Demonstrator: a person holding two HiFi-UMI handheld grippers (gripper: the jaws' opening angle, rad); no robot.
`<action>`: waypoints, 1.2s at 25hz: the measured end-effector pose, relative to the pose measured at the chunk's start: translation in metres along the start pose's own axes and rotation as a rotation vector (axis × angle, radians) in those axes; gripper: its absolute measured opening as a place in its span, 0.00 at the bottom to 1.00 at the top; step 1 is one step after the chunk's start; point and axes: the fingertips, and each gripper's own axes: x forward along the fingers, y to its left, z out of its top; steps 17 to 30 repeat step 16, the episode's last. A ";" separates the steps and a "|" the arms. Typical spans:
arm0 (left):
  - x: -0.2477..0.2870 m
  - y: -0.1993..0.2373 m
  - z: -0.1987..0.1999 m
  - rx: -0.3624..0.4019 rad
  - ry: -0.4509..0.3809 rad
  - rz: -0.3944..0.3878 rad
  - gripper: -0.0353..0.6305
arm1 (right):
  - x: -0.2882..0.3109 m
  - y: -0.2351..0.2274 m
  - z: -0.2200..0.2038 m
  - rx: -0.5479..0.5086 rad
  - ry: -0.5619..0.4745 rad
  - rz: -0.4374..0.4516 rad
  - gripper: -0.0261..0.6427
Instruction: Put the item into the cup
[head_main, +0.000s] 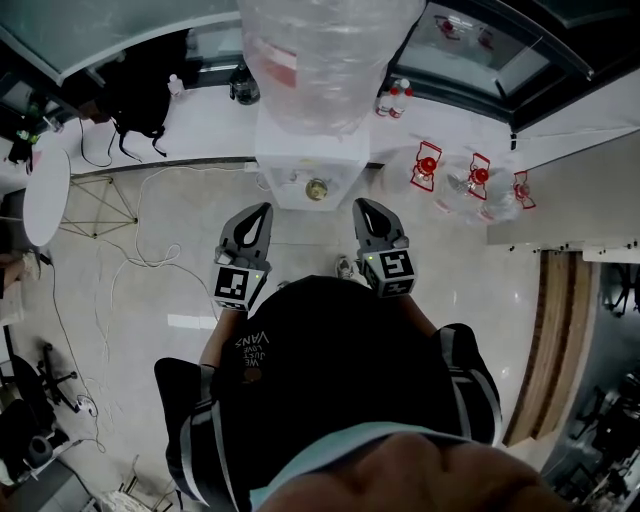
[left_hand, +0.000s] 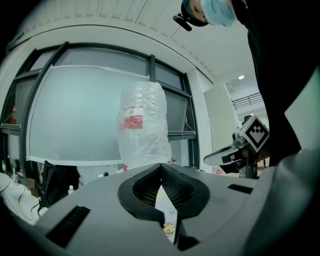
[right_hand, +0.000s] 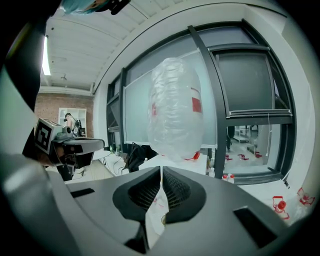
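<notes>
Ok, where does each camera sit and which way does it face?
Head view: on the person's head, steeply down onto the water dispenser and its bottle; shows torso, left gripper, right gripper.
Left gripper view: on the left gripper, along its shut jaws toward the bottle; right gripper at right.
Right gripper view: on the right gripper, along its shut jaws toward the bottle; left gripper at left.
Shared: all three show the bottle.

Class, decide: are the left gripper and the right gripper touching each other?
Apart. The head view shows the left gripper and the right gripper side by side, with floor plainly between them.
</notes>
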 end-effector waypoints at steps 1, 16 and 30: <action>0.001 0.000 0.000 -0.001 -0.001 0.003 0.08 | 0.000 -0.002 0.000 -0.004 0.007 -0.001 0.11; 0.007 -0.014 0.001 -0.010 0.004 -0.005 0.08 | -0.002 -0.001 -0.002 -0.010 0.026 0.041 0.11; 0.007 -0.014 0.001 -0.010 0.004 -0.005 0.08 | -0.002 -0.001 -0.002 -0.010 0.026 0.041 0.11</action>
